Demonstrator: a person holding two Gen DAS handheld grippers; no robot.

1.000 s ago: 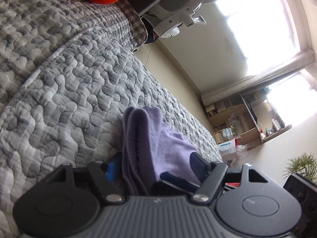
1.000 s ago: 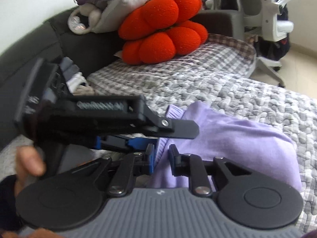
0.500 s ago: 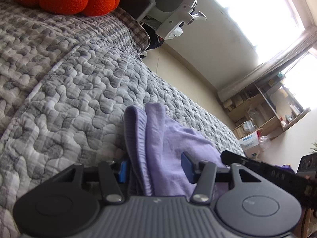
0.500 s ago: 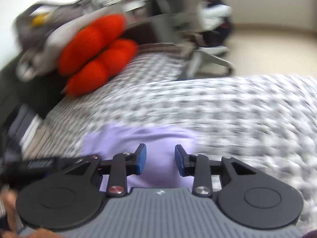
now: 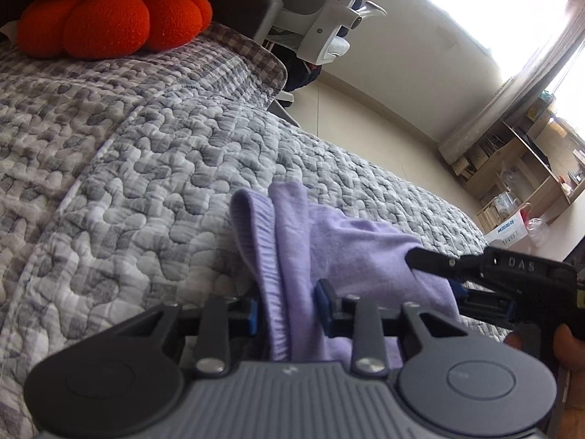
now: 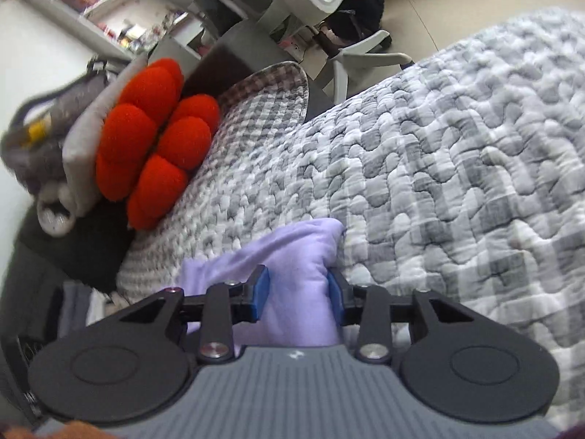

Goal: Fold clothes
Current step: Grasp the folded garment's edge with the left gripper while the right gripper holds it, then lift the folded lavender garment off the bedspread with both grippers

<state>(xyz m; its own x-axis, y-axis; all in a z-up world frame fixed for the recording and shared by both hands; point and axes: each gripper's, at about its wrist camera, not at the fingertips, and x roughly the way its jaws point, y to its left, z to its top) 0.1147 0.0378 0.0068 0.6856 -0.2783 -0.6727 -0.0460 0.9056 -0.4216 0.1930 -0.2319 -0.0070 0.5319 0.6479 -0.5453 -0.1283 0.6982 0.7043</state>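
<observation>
A lilac garment [image 5: 351, 248] lies bunched on the grey quilted bedcover [image 5: 164, 168]. My left gripper [image 5: 289, 309] is shut on its ribbed, folded edge, with the cloth filling the gap between the blue pads. In the right wrist view, another corner of the garment [image 6: 292, 252] sits between the pads of my right gripper [image 6: 298, 292], which stand partly apart without pinching it. The left wrist view shows one of the right gripper's fingers [image 5: 431, 261] resting on the cloth at the right, held by a hand [image 5: 563, 340].
A red puffy cushion [image 6: 153, 139] and grey pillows sit at the head of the bedcover [image 6: 457, 146]. A white office chair [image 5: 321, 29] stands on the beige floor beyond the bed. Wooden shelves [image 5: 519, 168] line the far wall by the window.
My left gripper's fingers have closed in on the garment's folded edge. The right gripper opened, swung away from the left gripper and came down around another corner of the garment.
</observation>
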